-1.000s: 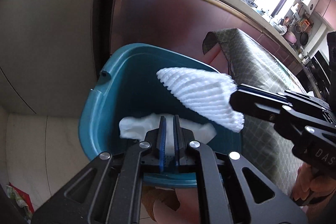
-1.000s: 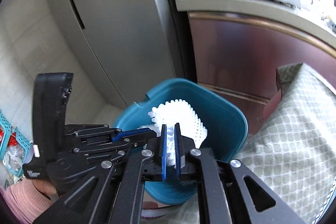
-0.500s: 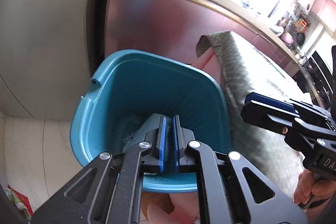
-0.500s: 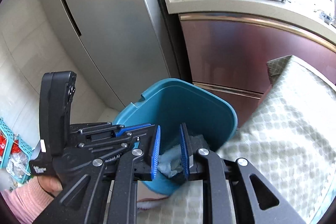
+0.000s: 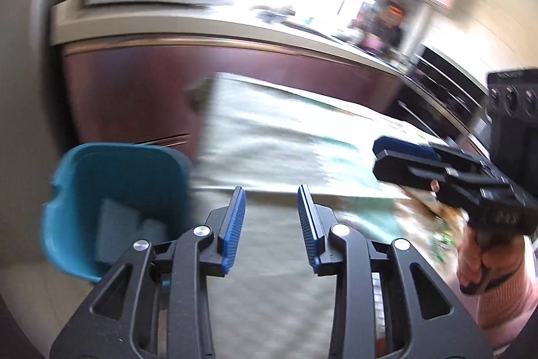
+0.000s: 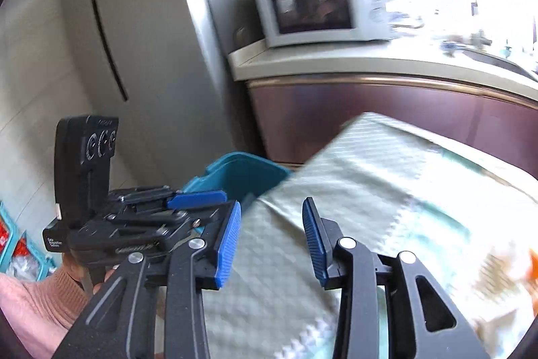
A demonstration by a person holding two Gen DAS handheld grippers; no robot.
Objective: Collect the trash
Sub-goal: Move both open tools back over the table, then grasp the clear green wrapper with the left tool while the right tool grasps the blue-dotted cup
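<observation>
Blue-padded and black-framed, the left gripper (image 5: 271,217) hangs over the tabletop (image 5: 269,140), its jaws opening with nothing between them. Just left of it, below the tabletop's edge, stands the teal bin (image 5: 84,177) with pale trash (image 5: 117,224) lying at its bottom. The right gripper (image 6: 271,231), on the far side of the left one from the bin, is likewise empty and opening above the patterned green cloth. Beyond the bin rise a maroon cabinet (image 6: 370,116), a white microwave (image 6: 319,10) and a grey refrigerator (image 6: 141,39).
</observation>
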